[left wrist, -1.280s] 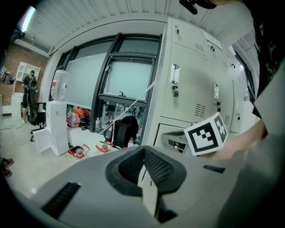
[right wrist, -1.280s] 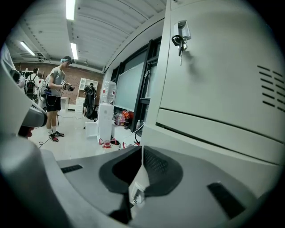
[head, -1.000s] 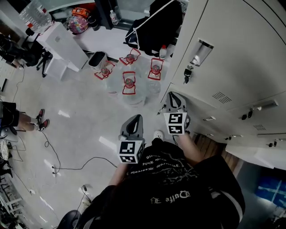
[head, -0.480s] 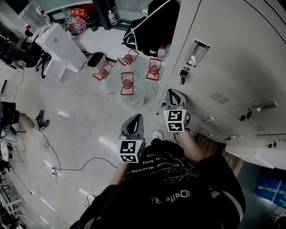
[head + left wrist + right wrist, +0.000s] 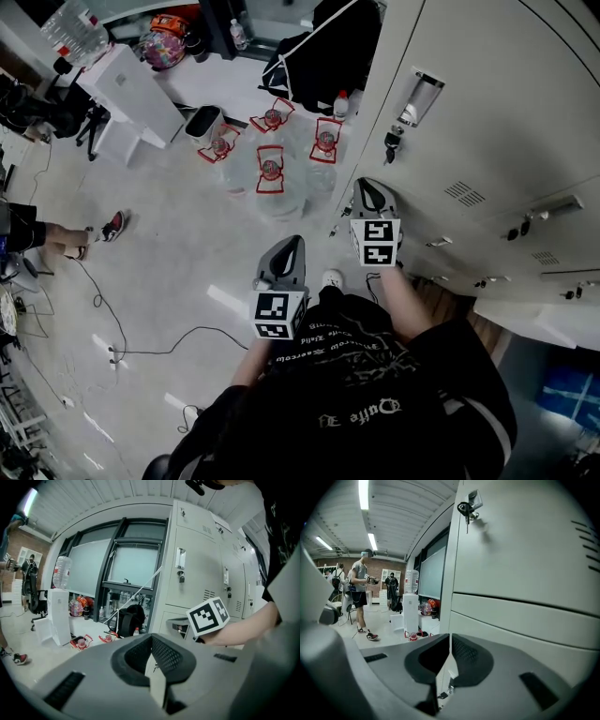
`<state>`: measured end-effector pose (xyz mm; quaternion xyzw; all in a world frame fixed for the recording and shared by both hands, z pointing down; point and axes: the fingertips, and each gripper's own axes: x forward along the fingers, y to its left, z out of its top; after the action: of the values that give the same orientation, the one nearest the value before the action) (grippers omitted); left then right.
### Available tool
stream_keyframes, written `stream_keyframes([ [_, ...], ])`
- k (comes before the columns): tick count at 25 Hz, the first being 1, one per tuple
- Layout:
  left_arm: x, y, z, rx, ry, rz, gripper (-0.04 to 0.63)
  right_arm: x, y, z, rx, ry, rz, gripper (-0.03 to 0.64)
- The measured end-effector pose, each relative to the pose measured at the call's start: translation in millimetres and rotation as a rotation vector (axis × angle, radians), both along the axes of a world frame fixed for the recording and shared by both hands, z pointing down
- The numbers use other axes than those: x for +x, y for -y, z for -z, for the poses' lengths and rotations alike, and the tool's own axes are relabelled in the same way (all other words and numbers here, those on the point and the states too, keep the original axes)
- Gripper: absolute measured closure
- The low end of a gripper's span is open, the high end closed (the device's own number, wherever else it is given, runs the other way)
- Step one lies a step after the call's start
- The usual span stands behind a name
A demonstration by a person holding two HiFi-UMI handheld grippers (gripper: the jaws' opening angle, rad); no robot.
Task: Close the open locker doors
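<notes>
Facing upright locker door [image 5: 520, 550], long axis vertical, right gripper [image 5: 449, 638] jaws together beside it, left gripper [image 5: 151, 638] closed, empty

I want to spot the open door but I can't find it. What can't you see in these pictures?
- Inside the lockers: head view, shut doors hide it.
- The low doors: head view, cut off by the right edge and the person's shoulder.
- Labels on the water bottles: head view, too small.
- Whether the right gripper touches the lockers: head view, its own body covers the tip.
</notes>
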<state>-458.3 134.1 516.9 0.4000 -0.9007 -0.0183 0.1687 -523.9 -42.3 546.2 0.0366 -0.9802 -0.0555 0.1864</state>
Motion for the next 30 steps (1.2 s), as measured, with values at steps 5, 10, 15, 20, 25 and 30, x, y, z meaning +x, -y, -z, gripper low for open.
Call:
stream_keyframes([
  [5,11,-15,7,0.006,0.015,-0.009,0.588,25,-20,19,-0.056,0.042,0.004,0.609],
  [10,31,-29,13,0.017,0.023,-0.035,0.588,62,-45,40,-0.076,0.083,0.011,0.607],
  [15,53,-39,19,0.042,0.030,-0.069,0.588,105,-65,62,-0.063,0.144,-0.006,0.607],
  [20,74,-46,29,0.086,0.029,-0.096,0.588,151,-72,80,-0.075,0.201,-0.070,0.607],
  [25,95,-50,35,0.082,0.062,-0.118,0.588,196,-79,85,-0.064,0.214,-0.110,0.607],
  [30,114,-51,34,0.083,0.074,-0.125,0.588,236,-85,79,-0.056,0.209,-0.153,0.609],
])
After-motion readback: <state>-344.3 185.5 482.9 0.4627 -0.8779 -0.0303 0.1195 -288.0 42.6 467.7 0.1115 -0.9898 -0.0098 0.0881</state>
